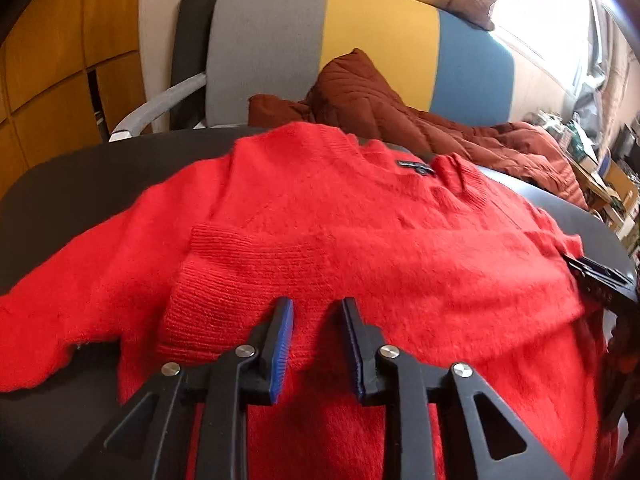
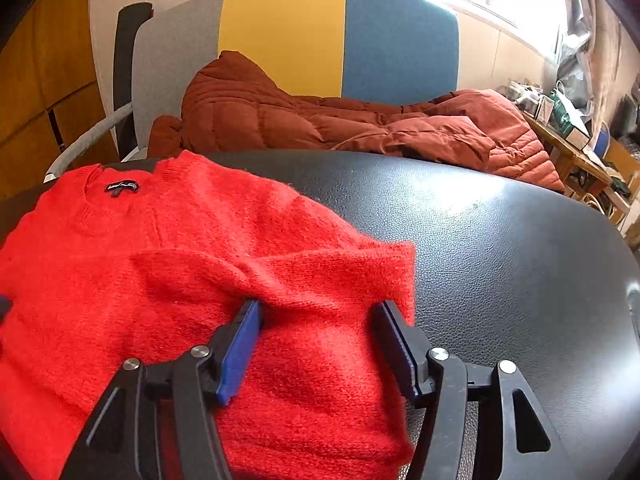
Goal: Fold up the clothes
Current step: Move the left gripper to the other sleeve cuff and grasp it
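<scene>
Behind the red sweater [image 2: 168,264], a rust jacket [image 2: 360,128] crowds the table [image 2: 500,248]

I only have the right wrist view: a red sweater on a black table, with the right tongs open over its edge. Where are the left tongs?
Observer: The left tongs are over the middle of the red sweater, pointing toward its collar.
Operator: Are they gripping anything?
Observer: No. They are open, with no fabric pinched between the pads.
Operator: Is a sleeve folded in on that side?
Observer: Yes. A ribbed cuff lies across the sweater's body, just ahead of the left tongs and towards the left in the left wrist view.
</scene>
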### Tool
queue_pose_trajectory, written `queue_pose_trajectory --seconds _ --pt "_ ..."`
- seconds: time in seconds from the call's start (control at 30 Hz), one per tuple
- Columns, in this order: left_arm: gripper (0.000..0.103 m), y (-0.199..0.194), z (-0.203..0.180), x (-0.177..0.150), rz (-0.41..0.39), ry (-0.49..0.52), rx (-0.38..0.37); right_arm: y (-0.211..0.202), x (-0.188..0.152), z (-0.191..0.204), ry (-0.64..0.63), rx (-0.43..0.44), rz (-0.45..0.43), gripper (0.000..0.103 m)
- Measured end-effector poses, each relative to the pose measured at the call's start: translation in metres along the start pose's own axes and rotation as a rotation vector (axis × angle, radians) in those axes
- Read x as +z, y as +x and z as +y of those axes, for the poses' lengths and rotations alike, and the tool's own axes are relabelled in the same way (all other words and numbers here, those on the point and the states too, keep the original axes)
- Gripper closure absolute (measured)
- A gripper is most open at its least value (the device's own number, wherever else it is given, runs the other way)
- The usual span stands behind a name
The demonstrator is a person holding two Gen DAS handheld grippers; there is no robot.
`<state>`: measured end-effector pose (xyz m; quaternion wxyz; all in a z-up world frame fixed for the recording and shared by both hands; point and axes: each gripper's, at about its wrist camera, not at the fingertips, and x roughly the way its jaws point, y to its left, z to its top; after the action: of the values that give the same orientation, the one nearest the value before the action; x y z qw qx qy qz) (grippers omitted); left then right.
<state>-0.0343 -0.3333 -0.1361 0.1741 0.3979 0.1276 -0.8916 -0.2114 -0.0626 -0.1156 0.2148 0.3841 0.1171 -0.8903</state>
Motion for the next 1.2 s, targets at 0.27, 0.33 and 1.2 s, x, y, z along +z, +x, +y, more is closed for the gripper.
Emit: queue_pose_trajectory --seconds 0.27,0.33,1.2 --pt "0.08 -0.023 -0.023 0.02 -0.052 0.054 -0.062 0.0 0.0 -0.002 0.018 0.01 -0.005 0.039" --pt "0.08 -0.025 -0.041 0.035 -0.066 0.1 -0.146 0.0 0.0 -0.003 0.021 0.015 -0.006 0.039" --pt "0.082 0.08 -0.141 0.096 0.036 0.18 -0.219 0.0 -0.001 -0.006 0.03 0.028 -0.02 0.038"
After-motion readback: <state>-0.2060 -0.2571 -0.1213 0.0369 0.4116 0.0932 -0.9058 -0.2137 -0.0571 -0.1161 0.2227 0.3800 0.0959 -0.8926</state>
